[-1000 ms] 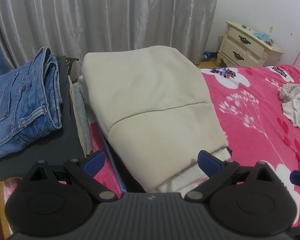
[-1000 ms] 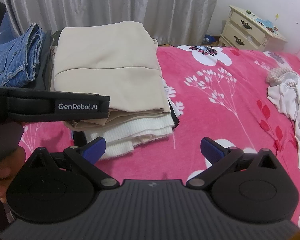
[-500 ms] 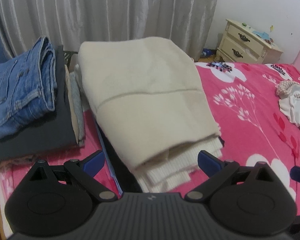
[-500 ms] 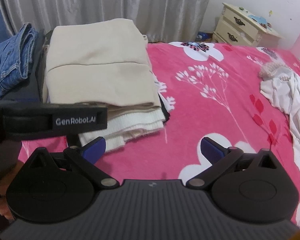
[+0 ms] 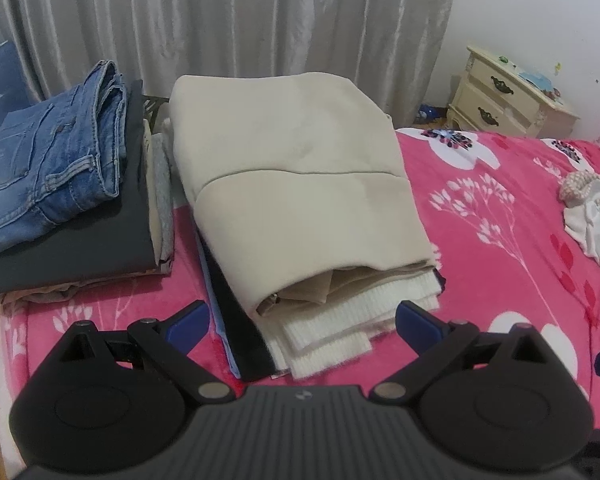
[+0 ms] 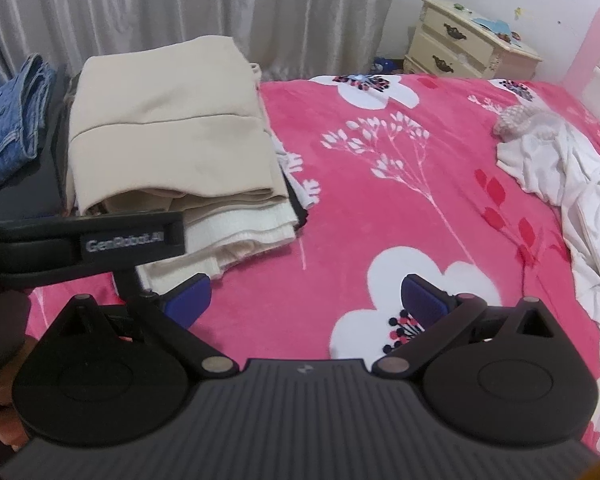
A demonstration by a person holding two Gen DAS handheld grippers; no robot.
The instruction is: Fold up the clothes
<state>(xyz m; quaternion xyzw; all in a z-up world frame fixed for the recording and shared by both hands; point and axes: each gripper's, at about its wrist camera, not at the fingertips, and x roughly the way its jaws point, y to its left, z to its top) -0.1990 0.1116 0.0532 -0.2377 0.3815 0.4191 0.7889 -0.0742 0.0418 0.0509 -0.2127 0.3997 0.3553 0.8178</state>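
Note:
A folded beige garment (image 5: 300, 184) (image 6: 168, 128) tops a stack with a white ribbed knit (image 5: 332, 328) (image 6: 240, 236) and dark and blue layers beneath, on the pink floral bed. My left gripper (image 5: 304, 320) stands open just short of the stack's near end, holding nothing. My right gripper (image 6: 306, 300) is open and empty over bare blanket, right of the stack. The left gripper's black body (image 6: 84, 240) crosses the right wrist view. Unfolded white clothes (image 6: 572, 184) (image 5: 592, 220) lie crumpled at the right.
A second pile at the left has folded blue jeans (image 5: 48, 164) (image 6: 8, 120) on dark grey cloth (image 5: 100, 248). Grey curtains (image 5: 228, 20) hang behind. A cream nightstand (image 5: 508, 100) (image 6: 472, 48) stands at the back right, beside a pink headboard (image 6: 592, 68). The pink blanket (image 6: 400, 208) spreads between stack and white clothes.
Both grippers have drawn back from the beige stack, so more of its near end and the blanket shows. The right gripper has swung to the right. Both stayed open.

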